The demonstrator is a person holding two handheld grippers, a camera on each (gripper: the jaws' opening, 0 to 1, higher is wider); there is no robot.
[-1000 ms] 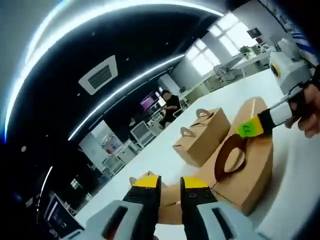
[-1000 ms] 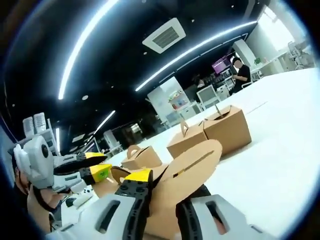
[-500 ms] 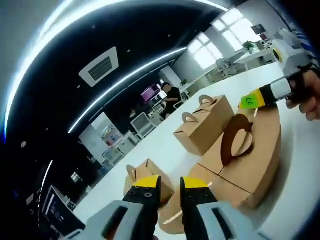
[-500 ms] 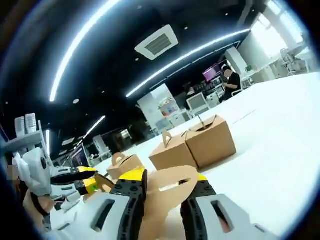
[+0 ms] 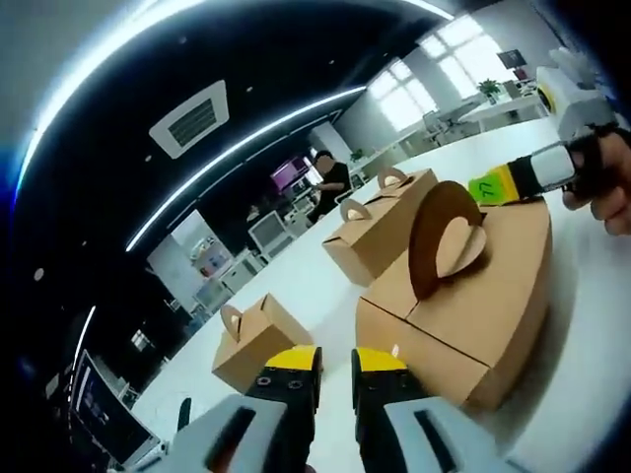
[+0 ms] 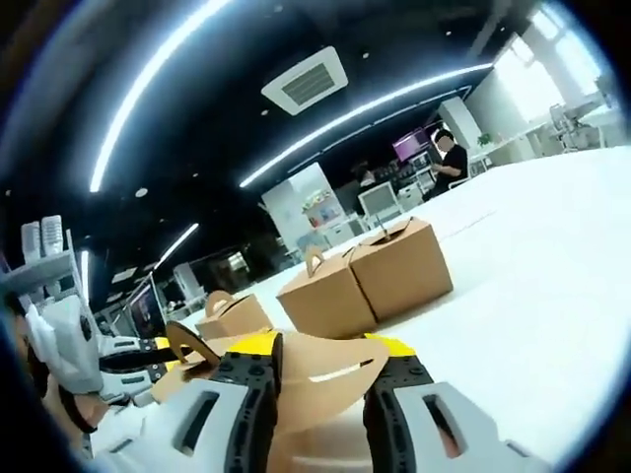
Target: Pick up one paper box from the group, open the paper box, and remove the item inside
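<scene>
A large brown paper box (image 5: 463, 305) lies on the white table (image 5: 315, 286), just right of my left gripper (image 5: 335, 363). That gripper's jaws stand close together with nothing between them. The box's cut-out handle (image 5: 444, 246) stands upright on its lid. My right gripper (image 5: 498, 185) comes in from the right at the box's far edge, a hand behind it. In the right gripper view, my right gripper (image 6: 325, 379) is shut on a slotted flap (image 6: 330, 372) of this box. There the left gripper (image 6: 158, 357) sits at the left by the handle (image 6: 182, 340).
Two smaller handled boxes (image 5: 380, 232) stand side by side behind the large one, and the same pair of boxes (image 6: 365, 281) appears from the other side. A third small box (image 5: 256, 340) sits apart at the left. A person (image 5: 330, 182) stands at desks in the background.
The left gripper has pulled back, and the box now lies to the right of its jaws. The flap in my right gripper has come down lower. The handle now stands upright.
</scene>
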